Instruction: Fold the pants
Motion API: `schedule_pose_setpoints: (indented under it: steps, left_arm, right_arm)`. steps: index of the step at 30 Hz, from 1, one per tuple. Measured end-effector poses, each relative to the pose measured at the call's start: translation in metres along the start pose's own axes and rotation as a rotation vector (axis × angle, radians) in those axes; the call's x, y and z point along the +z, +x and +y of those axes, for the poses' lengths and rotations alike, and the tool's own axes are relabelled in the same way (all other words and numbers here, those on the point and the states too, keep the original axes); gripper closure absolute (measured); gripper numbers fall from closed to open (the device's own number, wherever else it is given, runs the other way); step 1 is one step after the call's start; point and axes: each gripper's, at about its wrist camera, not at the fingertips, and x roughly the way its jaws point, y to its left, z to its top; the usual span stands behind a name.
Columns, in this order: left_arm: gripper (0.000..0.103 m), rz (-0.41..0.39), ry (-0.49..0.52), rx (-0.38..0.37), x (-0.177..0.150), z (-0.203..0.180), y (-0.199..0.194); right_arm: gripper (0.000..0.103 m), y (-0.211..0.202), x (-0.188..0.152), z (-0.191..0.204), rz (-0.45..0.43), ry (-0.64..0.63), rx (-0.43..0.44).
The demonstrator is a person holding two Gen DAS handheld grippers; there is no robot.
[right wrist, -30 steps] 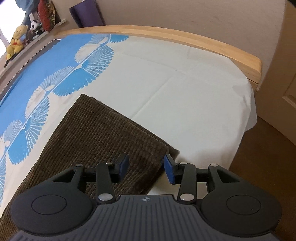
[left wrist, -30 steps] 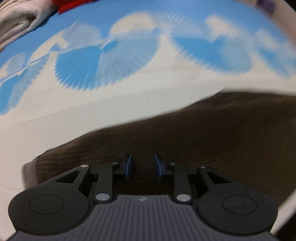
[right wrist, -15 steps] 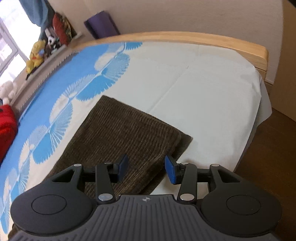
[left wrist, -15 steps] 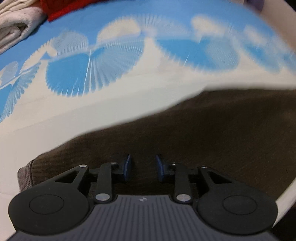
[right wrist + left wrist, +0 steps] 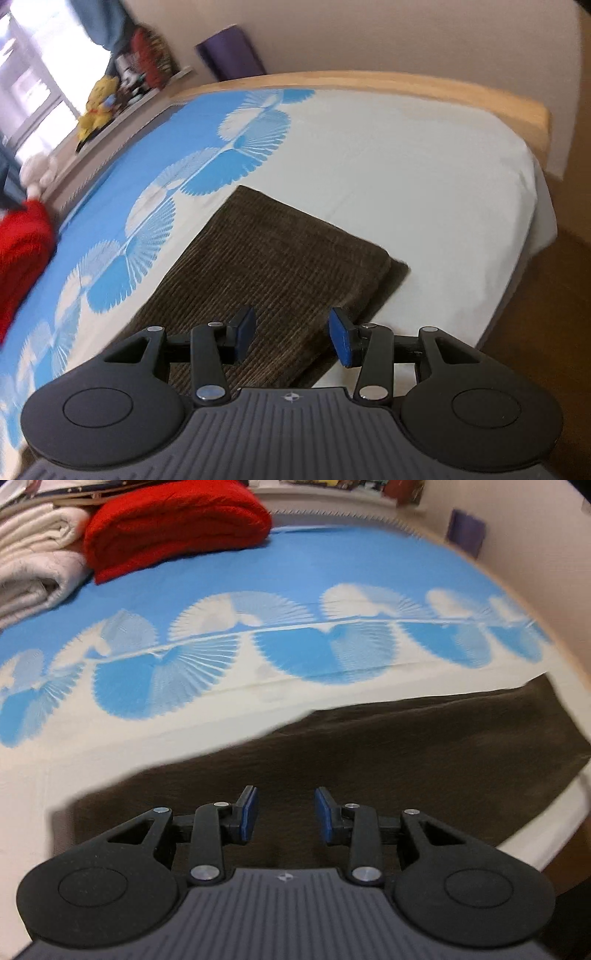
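Note:
Brown corduroy pants (image 5: 406,746) lie folded flat in a long strip on the bed's white and blue sheet (image 5: 229,572). My left gripper (image 5: 284,814) hovers above the strip near its left end, open, its blue pads apart with nothing between them. In the right wrist view the pants (image 5: 280,258) end in a layered edge toward the bed's corner. My right gripper (image 5: 291,336) hangs open over the near long edge of that end and grips nothing.
A folded red blanket (image 5: 177,524) and white folded bedding (image 5: 33,565) sit at the far left of the bed. A wooden bed frame (image 5: 406,88) borders the far side. Plush toys (image 5: 98,103) line a ledge, and brown floor (image 5: 535,332) lies to the right.
My left gripper has lifted away from the pants and tipped up, so the red blanket and bedding now show; its jaws stand slightly wider. The right gripper drew back a little.

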Motion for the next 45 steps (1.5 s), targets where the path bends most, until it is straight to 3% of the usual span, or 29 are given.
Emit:
schedule_pose_setpoints:
  steps: [2, 3, 4, 6, 9, 11, 16, 23, 24, 26, 30, 36, 45]
  left_arm:
    - [0.066, 0.030, -0.014, -0.042, -0.024, -0.015, 0.015]
    - [0.066, 0.112, -0.026, -0.062, -0.036, -0.018, 0.031]
    - [0.066, 0.244, -0.043, -0.059, -0.049, -0.020, 0.054]
    - [0.066, 0.389, 0.013, -0.029, -0.069, -0.024, 0.081]
    - [0.064, 0.302, 0.044, -0.042, -0.058, -0.026, 0.060]
    - [0.057, 0.240, 0.015, -0.083, -0.053, -0.020, 0.046]
    - [0.056, 0.242, -0.012, -0.051, -0.057, -0.019, 0.047]
    - [0.056, 0.209, -0.029, -0.095, -0.051, -0.011, 0.042]
    - [0.056, 0.206, -0.028, -0.097, -0.050, -0.010, 0.041]
    - [0.056, 0.199, -0.024, -0.101, -0.051, -0.008, 0.041]
    - [0.056, 0.190, -0.019, -0.089, -0.052, 0.001, 0.038]
    - [0.056, 0.134, -0.049, -0.072, -0.056, 0.020, 0.027]
    - [0.056, -0.033, -0.026, 0.000, -0.066, 0.037, 0.001]
  right_arm:
    - [0.057, 0.000, 0.001, -0.011, -0.008, 0.078, -0.016]
    - [0.057, 0.001, 0.001, -0.018, -0.007, 0.123, -0.023]
    - [0.057, 0.002, 0.000, -0.025, -0.005, 0.160, -0.030]
    - [0.057, 0.004, 0.000, -0.037, 0.004, 0.228, -0.045]
    - [0.055, 0.013, -0.001, -0.045, 0.015, 0.268, -0.067]
    - [0.047, 0.023, -0.002, -0.046, 0.042, 0.280, -0.057]
    - [0.045, 0.044, 0.000, -0.042, 0.061, 0.295, -0.068]
    - [0.043, 0.061, 0.002, -0.025, 0.036, 0.292, -0.149]
    - [0.046, 0.063, 0.002, -0.023, 0.030, 0.289, -0.156]
    - [0.083, 0.069, 0.002, -0.018, 0.026, 0.290, -0.176]
    - [0.088, 0.066, 0.001, -0.009, -0.019, 0.302, -0.208]
    - [0.089, 0.040, 0.000, 0.009, -0.135, 0.307, -0.143]
    - [0.090, 0.009, 0.002, 0.037, -0.203, 0.138, -0.067]
